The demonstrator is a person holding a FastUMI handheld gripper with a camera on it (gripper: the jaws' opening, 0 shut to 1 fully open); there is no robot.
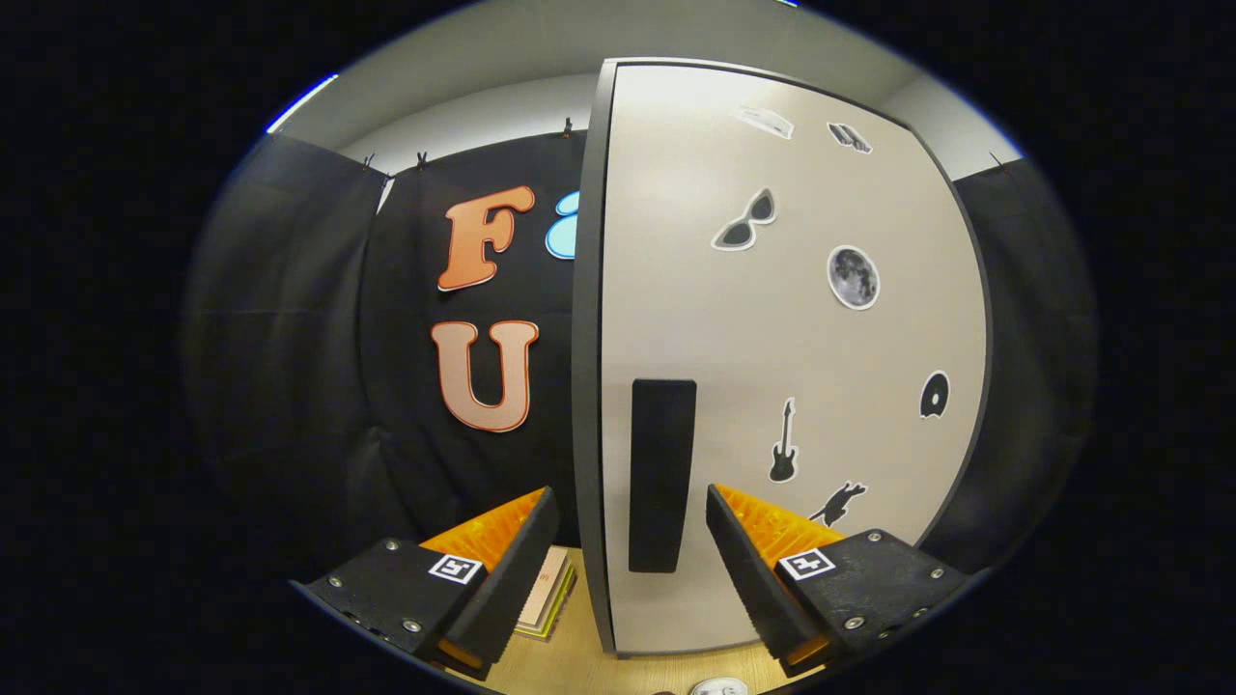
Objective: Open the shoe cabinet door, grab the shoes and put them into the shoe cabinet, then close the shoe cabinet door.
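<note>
The tall pale-grey shoe cabinet door [772, 367], framed by a dark edge, stands upright just ahead of the gripper [632, 541], its near vertical edge running down between the two fingers. The long black rectangular handle [662, 473], set vertically low on the door near that edge, also sits in the gap between the fingers, a little beyond their tips; whether it lies flush or stands proud of the panel cannot be told. The gripper's fingers are spread wide, gripping nothing: the left finger [502, 569] hangs beside the door's outer edge, in front of the booth's black cloth wall [290, 386], while the right finger [763, 569] is in front of the door face. Neither finger appears to touch the door or the handle.

The gripper is held level and points straight at the cabinet, low on the door, with the wooden floor [570, 656] below the fingers.

The door's flat face carries a scatter of black-and-white stickers: a pair of sunglasses [744, 222], a round moon [854, 277], a vinyl record [934, 394] near the far edge, an electric guitar [783, 442] and a small leaping animal [838, 502] just above the right finger. Two more small stickers near the top are too blurred to make out. A stack of thin books [547, 603] lies on the floor just beside the left finger, and a small white object [719, 687] shows at the floor's near edge.
</note>
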